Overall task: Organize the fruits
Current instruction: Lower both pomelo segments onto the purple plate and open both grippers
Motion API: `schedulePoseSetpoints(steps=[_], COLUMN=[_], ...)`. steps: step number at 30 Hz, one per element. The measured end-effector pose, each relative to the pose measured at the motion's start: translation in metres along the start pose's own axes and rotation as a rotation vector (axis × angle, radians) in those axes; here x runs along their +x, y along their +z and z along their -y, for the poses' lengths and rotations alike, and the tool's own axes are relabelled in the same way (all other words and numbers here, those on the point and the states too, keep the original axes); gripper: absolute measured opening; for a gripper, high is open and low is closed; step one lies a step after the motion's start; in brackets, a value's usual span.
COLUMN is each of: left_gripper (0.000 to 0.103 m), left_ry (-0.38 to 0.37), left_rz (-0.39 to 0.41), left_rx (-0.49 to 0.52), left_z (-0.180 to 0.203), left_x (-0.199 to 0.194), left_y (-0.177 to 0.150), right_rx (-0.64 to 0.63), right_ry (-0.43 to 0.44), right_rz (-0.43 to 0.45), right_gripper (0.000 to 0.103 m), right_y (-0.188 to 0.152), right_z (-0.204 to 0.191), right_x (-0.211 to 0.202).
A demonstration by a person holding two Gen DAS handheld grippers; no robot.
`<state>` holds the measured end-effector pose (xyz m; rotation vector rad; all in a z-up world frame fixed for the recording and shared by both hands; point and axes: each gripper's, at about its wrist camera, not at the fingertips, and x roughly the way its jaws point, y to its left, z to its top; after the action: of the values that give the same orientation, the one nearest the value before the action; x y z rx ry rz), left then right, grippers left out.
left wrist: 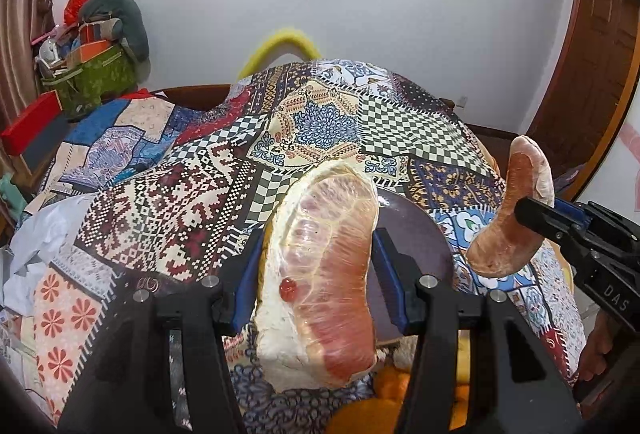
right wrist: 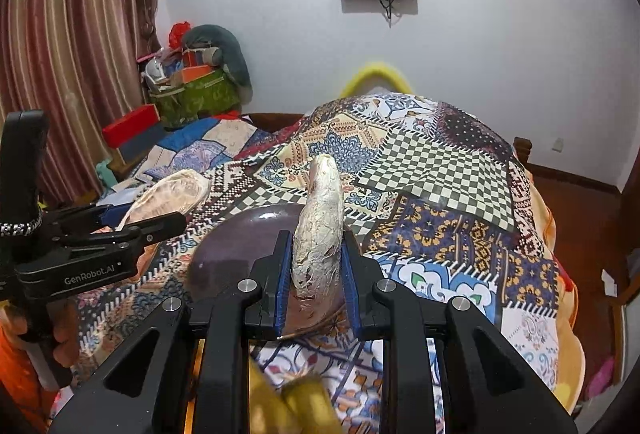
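Clamped between the blue fingers [left wrist: 386, 274] of the left gripper [left wrist: 316, 274]: a big peeled pomelo wedge [left wrist: 324, 266], pink flesh and white pith, held up over the near edge of a dark purple plate [left wrist: 416, 234]. Pinched between the fingers [right wrist: 283, 274] of the right gripper [right wrist: 316, 274]: a second, narrower pomelo wedge [right wrist: 320, 226], upright above that same plate. Underneath, a patchwork cloth [right wrist: 432, 161] spread over the bed, with orange fruit [left wrist: 394, 386] low in the left view.

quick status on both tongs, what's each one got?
Left tongs: closed on the large pomelo segment.
Right tongs: closed on the smaller pomelo segment, over the dark plate.
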<state>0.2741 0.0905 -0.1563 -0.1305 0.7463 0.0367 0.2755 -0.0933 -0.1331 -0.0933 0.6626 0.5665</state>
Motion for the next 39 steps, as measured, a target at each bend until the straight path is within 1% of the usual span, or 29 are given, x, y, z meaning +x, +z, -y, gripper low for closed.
schedulePoseSetpoints(steps=[8, 16, 21, 25, 28, 32, 35, 39], left_gripper=[0.053, 0.053, 0.053, 0.053, 0.053, 0.053, 0.053, 0.053], left_ry=[0.009, 0.018, 0.015, 0.012, 0.013, 0.016, 0.007, 0.006], left_rz=[-0.034, -0.055, -0.08, -0.104, -0.124, -0.148, -0.172, -0.192], left_rx=[-0.007, -0.014, -0.018, -0.017, -0.017, -0.012, -0.013, -0.006], left_z=[-0.008, -0.014, -0.016, -0.017, -0.018, -0.017, -0.016, -0.012], left_x=[0.031, 0.052, 0.063, 0.074, 0.081, 0.091, 0.098, 0.104], left_y=[0.005, 0.012, 0.015, 0.016, 0.016, 0.015, 0.013, 0.012], right_rx=[-0.036, -0.053, -0.062, -0.073, -0.053, -0.019, -0.015, 0.005], right_ry=[0.022, 0.051, 0.085, 0.093, 0.102, 0.137, 0.125, 0.106], right_rz=[-0.054, -0.104, -0.168, -0.216, -0.243, -0.271, -0.287, -0.305], right_gripper=[0.021, 0.021, 0.021, 0.021, 0.021, 0.021, 0.021, 0.025], right_y=[0.005, 0.008, 0.009, 0.007, 0.006, 0.008, 0.008, 0.005], right_z=[0.001, 0.004, 0.005, 0.006, 0.012, 0.023, 0.027, 0.034], right_x=[0.027, 0.047, 0.065, 0.08, 0.088, 0.095, 0.1, 0.105])
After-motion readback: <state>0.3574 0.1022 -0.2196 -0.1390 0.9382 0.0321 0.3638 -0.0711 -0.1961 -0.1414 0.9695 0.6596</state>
